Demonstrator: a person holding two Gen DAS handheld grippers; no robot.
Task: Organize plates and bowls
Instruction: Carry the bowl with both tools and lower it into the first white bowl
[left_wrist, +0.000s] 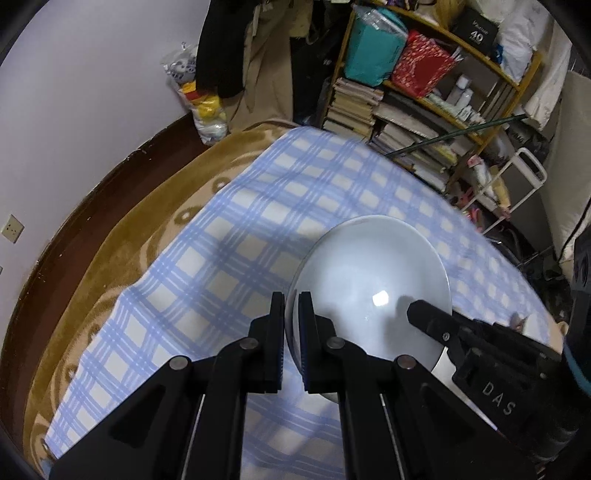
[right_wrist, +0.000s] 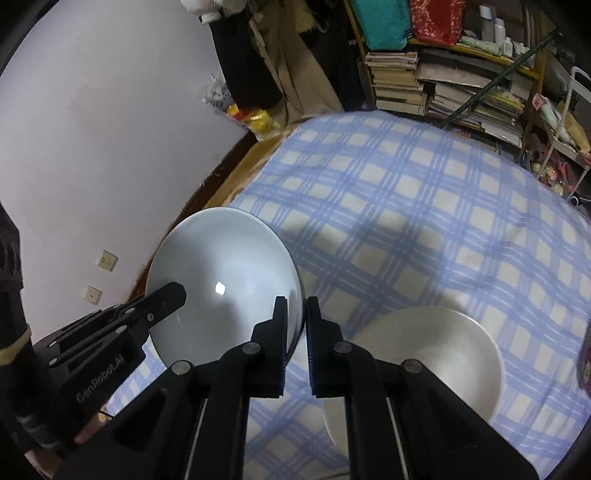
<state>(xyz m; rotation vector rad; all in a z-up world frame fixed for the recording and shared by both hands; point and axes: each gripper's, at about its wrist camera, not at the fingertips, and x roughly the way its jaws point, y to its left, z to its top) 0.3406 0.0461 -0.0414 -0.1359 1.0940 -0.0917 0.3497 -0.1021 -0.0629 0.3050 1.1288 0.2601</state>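
A glossy pale grey plate (left_wrist: 369, 288) is tilted above the blue-checked cloth, with opposite rim edges pinched between gripper fingers. A second, cream-white plate (right_wrist: 443, 354) lies flat on the cloth, just beside and lower right of the raised one.

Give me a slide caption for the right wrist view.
Both tools clamp a pale bowl's rim above checked cloth.

A blue-and-white checked cloth (left_wrist: 280, 229) covers the surface, laid over a brown patterned blanket (left_wrist: 122, 236). Behind it stands a yellow-framed shelf (left_wrist: 476, 48) holding stacked books (left_wrist: 354, 107), a teal bag (left_wrist: 373, 48) and a red bag (left_wrist: 424, 62). Dark clothes (left_wrist: 229, 40) hang against the pale wall (left_wrist: 92, 92). Two wall sockets (right_wrist: 107, 260) are visible.
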